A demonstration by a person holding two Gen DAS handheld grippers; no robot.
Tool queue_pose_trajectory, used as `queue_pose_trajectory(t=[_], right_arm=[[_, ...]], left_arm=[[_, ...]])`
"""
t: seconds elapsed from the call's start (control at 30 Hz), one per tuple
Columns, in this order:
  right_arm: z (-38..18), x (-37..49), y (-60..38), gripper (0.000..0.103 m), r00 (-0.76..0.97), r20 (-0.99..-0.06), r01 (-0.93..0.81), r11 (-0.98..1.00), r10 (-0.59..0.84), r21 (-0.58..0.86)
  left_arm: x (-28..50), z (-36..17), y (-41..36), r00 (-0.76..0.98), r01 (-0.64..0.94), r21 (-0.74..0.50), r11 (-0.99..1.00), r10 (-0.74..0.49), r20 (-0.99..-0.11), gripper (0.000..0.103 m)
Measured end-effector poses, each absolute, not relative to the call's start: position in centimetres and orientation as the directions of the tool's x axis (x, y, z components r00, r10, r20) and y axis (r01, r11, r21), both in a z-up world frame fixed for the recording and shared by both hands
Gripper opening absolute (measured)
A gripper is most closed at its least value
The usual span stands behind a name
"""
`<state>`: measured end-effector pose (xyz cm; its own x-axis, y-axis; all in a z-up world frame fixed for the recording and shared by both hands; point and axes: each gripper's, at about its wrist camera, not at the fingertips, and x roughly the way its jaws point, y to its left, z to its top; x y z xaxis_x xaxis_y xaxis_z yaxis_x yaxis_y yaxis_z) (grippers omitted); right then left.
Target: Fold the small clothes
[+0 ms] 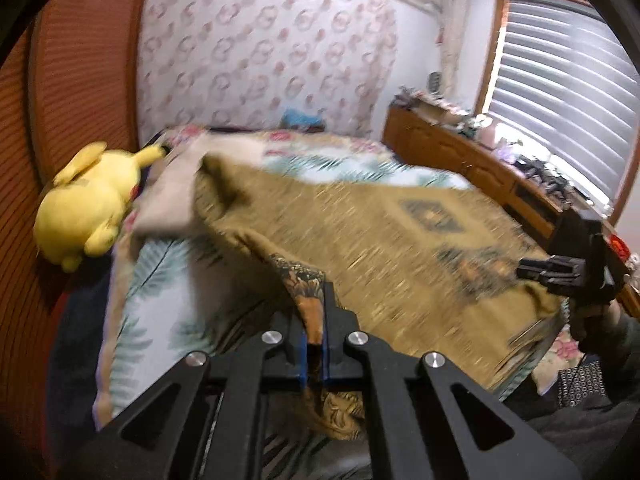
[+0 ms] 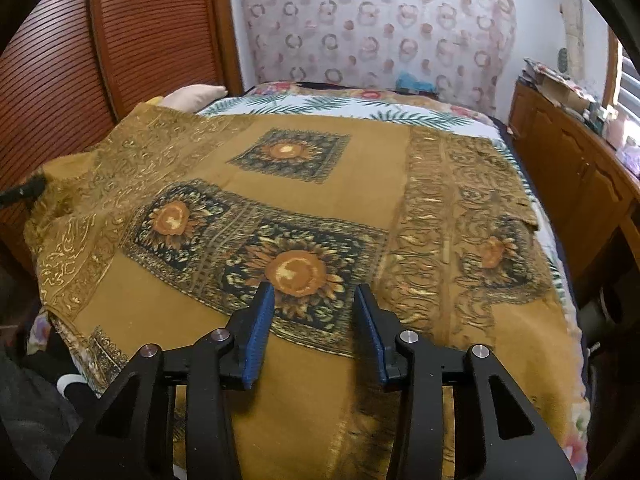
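Cloth: mustard woven fabric, sunflower squares, scrolled borders, spread over leaf-print bedsheet.
Left gripper: blue pads pinched the cloth's raised edge.
Right gripper: fingers spread above flat cloth.

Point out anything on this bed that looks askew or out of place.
The yellow plush toy lies tipped over at the bed's edge against the wooden panel, beside a pillow. The mustard sunflower cloth is not flat: the left tongs pinch its edge, so that side is rumpled. Nothing looks torn or spilled.

Mustard cloth: matt woven fabric, printed. Plush toy: fuzzy yellow. Cabinet: glossy varnished wood.
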<state>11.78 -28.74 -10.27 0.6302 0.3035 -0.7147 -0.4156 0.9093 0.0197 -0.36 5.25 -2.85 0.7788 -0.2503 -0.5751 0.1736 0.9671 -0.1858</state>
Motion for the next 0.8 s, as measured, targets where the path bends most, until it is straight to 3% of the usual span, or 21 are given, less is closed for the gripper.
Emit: queue_pose_trajectory(t=[0.8], right_arm=[[-7.0, 9.3, -35.6, 0.042, 0.717, -0.656, -0.297, 0.955, 0.235, 0.018]], left_arm=[[9.1, 8.7, -14.7, 0.661, 0.616, -0.160, 0.771, -0.616, -0.429, 0.000]])
